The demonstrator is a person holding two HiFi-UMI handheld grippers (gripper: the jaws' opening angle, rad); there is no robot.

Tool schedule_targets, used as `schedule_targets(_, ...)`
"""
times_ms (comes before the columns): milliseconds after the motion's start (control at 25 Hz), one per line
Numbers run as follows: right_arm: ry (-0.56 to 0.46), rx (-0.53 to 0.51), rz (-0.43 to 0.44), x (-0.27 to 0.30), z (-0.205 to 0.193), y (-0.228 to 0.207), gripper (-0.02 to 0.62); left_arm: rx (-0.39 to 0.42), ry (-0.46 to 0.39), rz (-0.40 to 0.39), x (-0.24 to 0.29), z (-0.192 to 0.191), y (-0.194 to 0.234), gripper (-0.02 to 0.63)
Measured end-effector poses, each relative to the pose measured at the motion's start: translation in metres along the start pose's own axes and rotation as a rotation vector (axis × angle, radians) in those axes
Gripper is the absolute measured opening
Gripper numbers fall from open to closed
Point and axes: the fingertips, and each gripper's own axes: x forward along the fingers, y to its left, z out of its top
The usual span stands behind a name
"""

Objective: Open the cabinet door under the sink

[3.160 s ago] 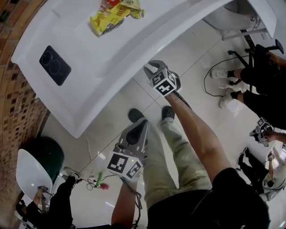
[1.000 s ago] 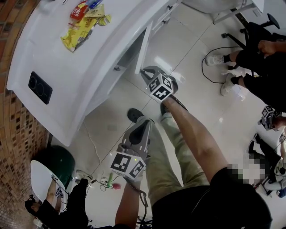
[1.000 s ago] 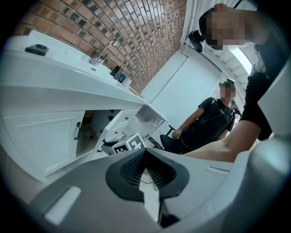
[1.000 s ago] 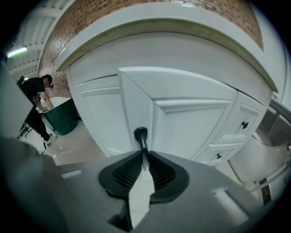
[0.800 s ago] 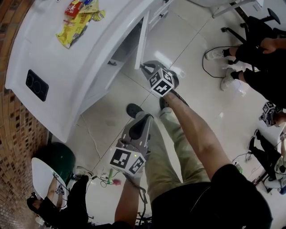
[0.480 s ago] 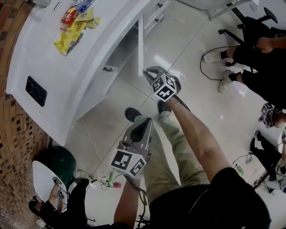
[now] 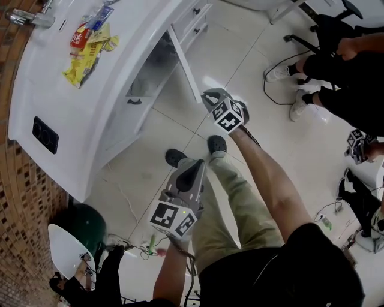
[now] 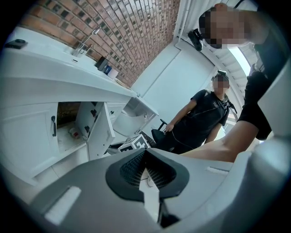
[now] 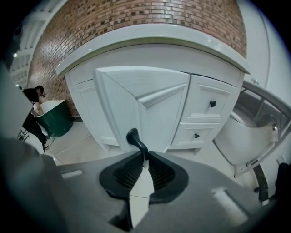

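Head view shows the cabinet door (image 7: 185,63) swung way further out from the worktop (image 7: 54,84) than a second ago, your right hand-held gripper (image 9: 143,158) still pinching its black handle (image 9: 135,138), left hand-held gripper (image 8: 146,169) pressed together on nothing, so you're basically done.

The white counter (image 7: 57,90) carries a heap of yellow snack packets (image 7: 84,57), with a red packet (image 7: 79,38) at the heap's far end. A black panel with two rings (image 7: 45,135) lies well apart from them, and a chrome tap (image 7: 27,18) stands on the wall side. Inside the open cabinet (image 7: 151,63), a small white and red item (image 8: 72,133) sits on the shelf (image 8: 68,140). The glossy pale tile floor (image 7: 150,174) bears a dark green bin (image 7: 81,219) near the counter's end and the person's two dark shoes (image 7: 175,157).
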Motion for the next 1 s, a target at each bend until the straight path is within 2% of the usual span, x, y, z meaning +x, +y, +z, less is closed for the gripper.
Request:
schedule_targets(360,0.011,0.014,-0.020,-0.016,-0.019,-0.045,0.020,0.011,0.032,-0.026,0.017,-0.009,-0.018,0.017)
schedule_targets(840,-0.039,-0.047,0.037,-0.031,-0.031,-0.099,0.018,0.014,0.049,-0.002,0.029,-0.002,-0.017,0.017)
schedule_targets(1000,-0.003,-0.013,0.036,-0.035,-0.037,-0.122,0.018,0.013,0.052,-0.010,0.035,0.001,-0.020,0.016)
